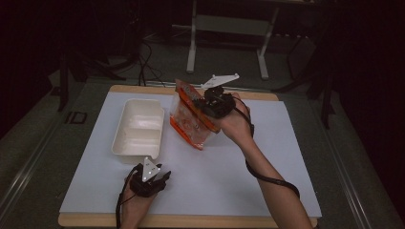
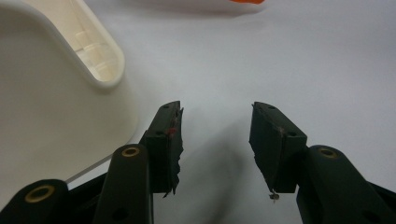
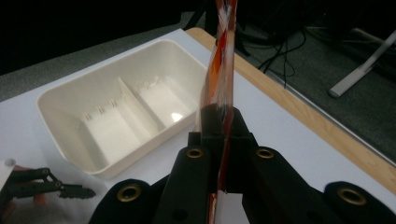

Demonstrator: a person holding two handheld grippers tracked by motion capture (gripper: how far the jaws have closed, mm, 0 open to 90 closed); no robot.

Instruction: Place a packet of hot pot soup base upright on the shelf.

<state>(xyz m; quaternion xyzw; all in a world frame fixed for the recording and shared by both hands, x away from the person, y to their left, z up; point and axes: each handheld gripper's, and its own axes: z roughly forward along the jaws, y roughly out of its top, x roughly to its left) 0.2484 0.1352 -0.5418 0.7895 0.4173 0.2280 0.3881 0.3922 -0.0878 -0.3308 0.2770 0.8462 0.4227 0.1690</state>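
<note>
- At centre frame, my right gripper [image 1: 206, 102] pinches the bag [image 1: 190, 121], lifted beside the tray [image 1: 137, 128].
- Lower left, my left gripper [image 1: 154, 179] sits open, empty.
- Next, I judge: carry bag over tray.

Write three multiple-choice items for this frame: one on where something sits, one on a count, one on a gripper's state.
1. Where is the cream tray relative to the orange packet?
A. on the left gripper's side
B. on the right gripper's side
C. on top of it

2. How many compartments does the tray have?
A. one
B. two
C. four

3. What is the right gripper doing?
A. standing open over the tray
C. lying on the sheet
B. clamping the packet

Key: 1 A, the high view shows the tray left of the packet. 2 B, a single divider splits it in the right gripper view. 3 B, the jaws are shut on the packet's edge.
</note>
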